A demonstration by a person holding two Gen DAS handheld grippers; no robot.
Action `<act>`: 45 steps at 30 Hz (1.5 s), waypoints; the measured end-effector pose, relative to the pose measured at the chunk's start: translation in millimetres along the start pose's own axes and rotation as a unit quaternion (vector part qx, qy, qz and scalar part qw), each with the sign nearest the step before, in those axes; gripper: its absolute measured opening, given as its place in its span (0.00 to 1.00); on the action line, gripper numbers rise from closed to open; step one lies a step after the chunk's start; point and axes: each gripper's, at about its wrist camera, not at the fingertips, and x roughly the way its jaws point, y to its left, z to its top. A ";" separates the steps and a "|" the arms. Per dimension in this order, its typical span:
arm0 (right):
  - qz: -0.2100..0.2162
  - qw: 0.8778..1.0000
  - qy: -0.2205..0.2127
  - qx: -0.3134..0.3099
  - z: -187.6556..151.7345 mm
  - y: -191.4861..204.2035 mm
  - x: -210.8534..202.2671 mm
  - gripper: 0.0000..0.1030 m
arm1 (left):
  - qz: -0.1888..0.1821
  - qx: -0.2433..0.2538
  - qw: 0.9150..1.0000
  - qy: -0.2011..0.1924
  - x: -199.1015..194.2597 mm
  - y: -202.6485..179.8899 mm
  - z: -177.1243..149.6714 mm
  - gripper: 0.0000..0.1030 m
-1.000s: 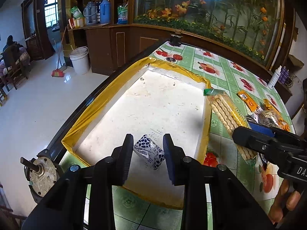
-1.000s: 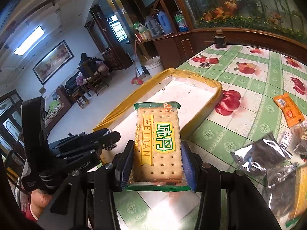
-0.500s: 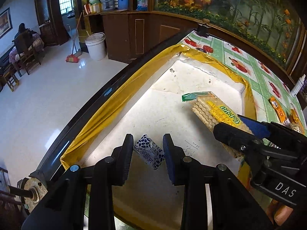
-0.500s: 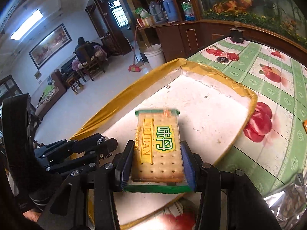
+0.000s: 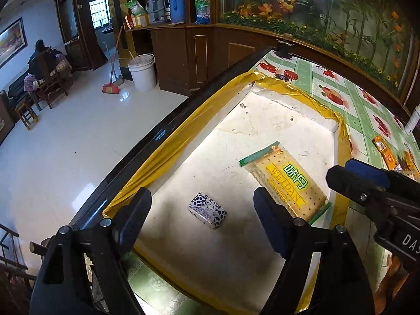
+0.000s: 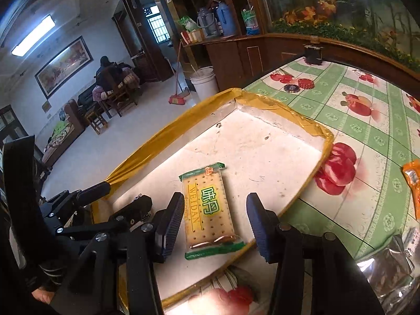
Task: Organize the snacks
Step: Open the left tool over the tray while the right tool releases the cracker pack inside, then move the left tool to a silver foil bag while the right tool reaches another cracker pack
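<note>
A white tray with gold-taped walls (image 5: 168,152) (image 6: 291,110) sits on the table's left edge. A small blue-and-white patterned packet (image 5: 207,210) lies on its floor. A WEIDAN cracker pack (image 5: 286,181) (image 6: 208,210) lies flat in the tray, to the right of the small packet. My left gripper (image 5: 202,215) is open, its fingers spread either side of the small packet, above it. My right gripper (image 6: 214,223) is open, its fingers either side of the cracker pack without touching it.
A green tablecloth with fruit print (image 6: 367,120) covers the table. An orange snack packet (image 5: 383,152) (image 6: 413,181) and silver foil bags (image 6: 388,265) lie right of the tray. Two small round caps (image 6: 299,85) lie beyond the tray. The floor drops away on the left.
Both grippers have opened. The small packet and the cracker pack, held a moment ago, now lie loose on the tray floor.
</note>
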 end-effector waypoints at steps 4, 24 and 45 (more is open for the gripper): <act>-0.008 1.000 -0.015 0.017 -11.1 -13.8 -27.1 0.50 | -0.007 0.005 1.000 -0.003 -6.3 -9.2 2.0 0.78; -0.129 0.977 -0.066 0.156 -128.1 -133.8 -168.2 0.70 | -0.072 0.075 0.995 0.002 -43.0 -95.9 -18.6 0.78; -0.161 0.968 -0.062 0.182 -155.6 -171.9 -182.7 0.70 | -0.126 0.222 0.967 0.021 -30.0 -199.5 -35.6 0.78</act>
